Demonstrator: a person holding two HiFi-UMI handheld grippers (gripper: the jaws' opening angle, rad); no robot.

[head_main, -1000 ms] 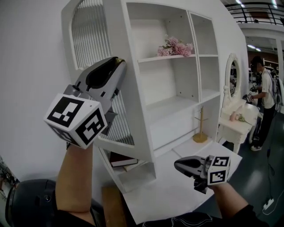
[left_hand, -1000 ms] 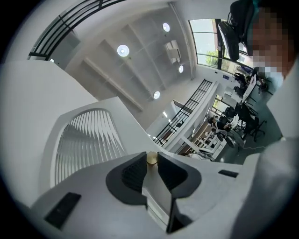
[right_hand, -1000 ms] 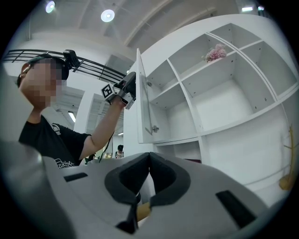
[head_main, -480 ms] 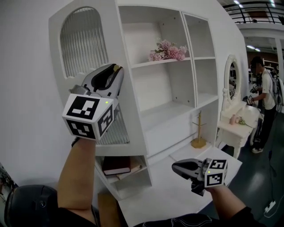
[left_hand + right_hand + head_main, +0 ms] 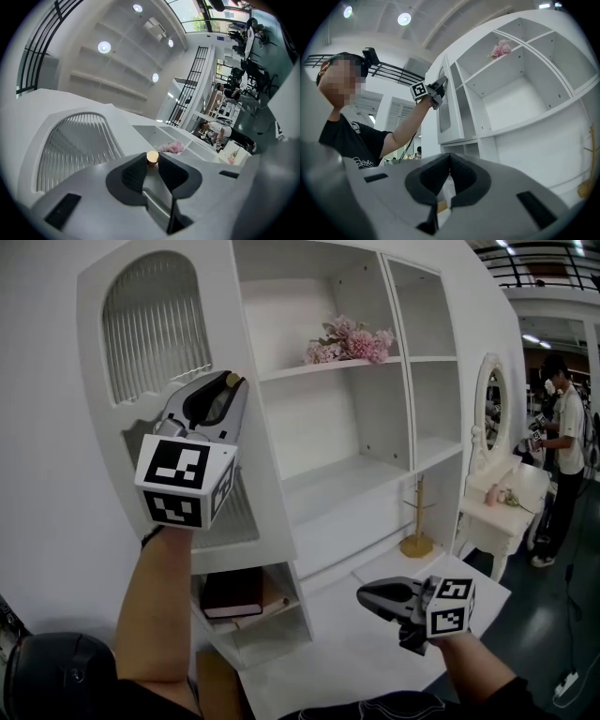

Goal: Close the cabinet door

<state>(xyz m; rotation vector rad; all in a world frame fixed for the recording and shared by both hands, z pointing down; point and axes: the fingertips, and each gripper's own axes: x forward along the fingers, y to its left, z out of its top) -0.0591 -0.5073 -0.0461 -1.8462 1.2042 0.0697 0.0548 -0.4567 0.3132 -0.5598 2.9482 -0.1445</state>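
The white cabinet door (image 5: 155,334) has an arched ribbed-glass pane and a small gold knob (image 5: 234,379) on its free edge. My left gripper (image 5: 230,385) is raised in front of the door and shut on that knob. In the left gripper view the knob (image 5: 152,157) sits pinched between the dark pads, with the door (image 5: 75,145) behind it. My right gripper (image 5: 364,593) hangs low over the white counter, jaws shut and empty. The right gripper view shows its pads meeting (image 5: 450,159), and the door (image 5: 450,103) standing slightly out from the cabinet.
Open shelves to the right hold pink flowers (image 5: 349,341). A dark book (image 5: 232,592) lies on the low shelf under the door. A gold stand (image 5: 417,521) sits on the counter (image 5: 347,652). A dressing table (image 5: 502,502) and a standing person (image 5: 567,446) are at far right.
The door has swung left, from a steep angle to nearly facing me, with my left gripper still on the knob. My right gripper has drifted slightly left and lower.
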